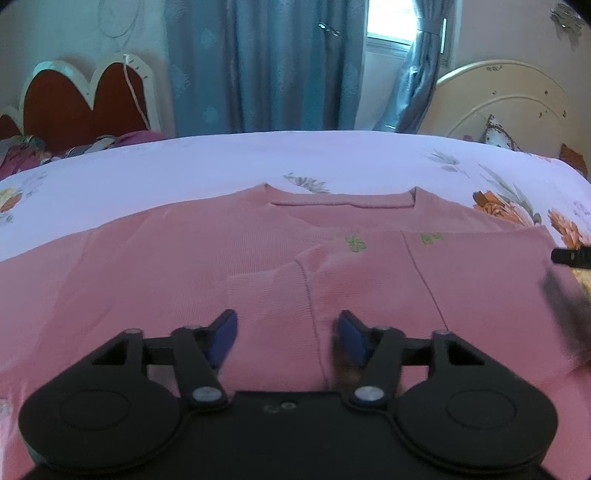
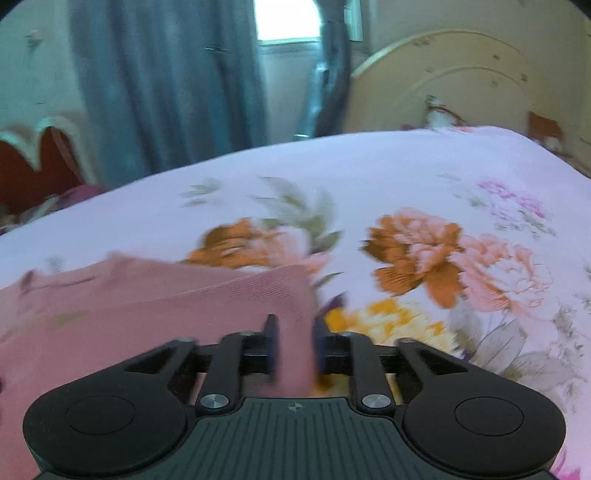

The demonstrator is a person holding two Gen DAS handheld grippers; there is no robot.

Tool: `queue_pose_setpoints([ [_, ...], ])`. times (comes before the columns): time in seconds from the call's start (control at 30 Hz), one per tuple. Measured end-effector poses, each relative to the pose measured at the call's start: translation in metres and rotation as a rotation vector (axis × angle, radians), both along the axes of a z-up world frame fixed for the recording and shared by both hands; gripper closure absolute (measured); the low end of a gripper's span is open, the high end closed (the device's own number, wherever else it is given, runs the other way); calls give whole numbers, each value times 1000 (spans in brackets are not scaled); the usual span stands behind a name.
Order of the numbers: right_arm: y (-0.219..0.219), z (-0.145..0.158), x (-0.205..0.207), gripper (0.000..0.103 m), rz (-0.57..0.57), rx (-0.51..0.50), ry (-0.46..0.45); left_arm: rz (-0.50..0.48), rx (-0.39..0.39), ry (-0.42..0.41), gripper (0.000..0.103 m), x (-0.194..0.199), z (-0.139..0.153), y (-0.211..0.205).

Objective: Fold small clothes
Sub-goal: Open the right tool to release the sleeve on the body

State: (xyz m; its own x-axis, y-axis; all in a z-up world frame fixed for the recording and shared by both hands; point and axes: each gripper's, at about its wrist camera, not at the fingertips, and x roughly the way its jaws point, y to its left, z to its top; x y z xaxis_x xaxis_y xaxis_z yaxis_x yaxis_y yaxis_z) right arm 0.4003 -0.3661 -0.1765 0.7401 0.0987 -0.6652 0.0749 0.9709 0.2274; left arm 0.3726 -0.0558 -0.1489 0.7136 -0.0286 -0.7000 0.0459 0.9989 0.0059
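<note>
Pink ribbed knit top (image 1: 184, 266) lies flat on the floral bed sheet (image 1: 221, 162); we see left gripper (image 1: 286, 334) jaws spread above its folded sleeve (untouched), right gripper (image 2: 295, 345) jaws parted astride its edge.

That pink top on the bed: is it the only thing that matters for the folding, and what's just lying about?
Part of the job:
- pink top, spread flat
- left gripper, fingers apart over it
- right gripper, at the top's edge

Just lying about:
- floral bedsheet
- blue curtains
- cream headboard
- red headboard
- window
</note>
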Motion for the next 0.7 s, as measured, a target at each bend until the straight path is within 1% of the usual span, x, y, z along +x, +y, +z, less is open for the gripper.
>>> queue_pose_setpoints([
  [0.03,9,3,-9,52,30,-8,-15,3,-2,1,40,-2,2,1],
  [0.1,28,8,-23,53,91,-15,-27,15,11,0,40,-6,6,3],
  [0.2,54,9,-33,53,161,5,-14,34,22,5,40,-12,12,6],
  [0.4,95,10,-39,52,238,-3,-2,63,42,-3,40,-28,25,14],
  [0.47,107,2,-36,53,283,-38,47,72,48,-7,40,-35,30,19],
  [0.53,109,1,-38,53,281,-54,46,83,51,-10,39,-41,35,26],
  [0.6,110,6,-38,53,271,-34,58,94,51,-12,38,-47,40,36],
  [0.7,123,19,-45,53,294,-27,18,122,36,-14,38,-56,46,57],
])
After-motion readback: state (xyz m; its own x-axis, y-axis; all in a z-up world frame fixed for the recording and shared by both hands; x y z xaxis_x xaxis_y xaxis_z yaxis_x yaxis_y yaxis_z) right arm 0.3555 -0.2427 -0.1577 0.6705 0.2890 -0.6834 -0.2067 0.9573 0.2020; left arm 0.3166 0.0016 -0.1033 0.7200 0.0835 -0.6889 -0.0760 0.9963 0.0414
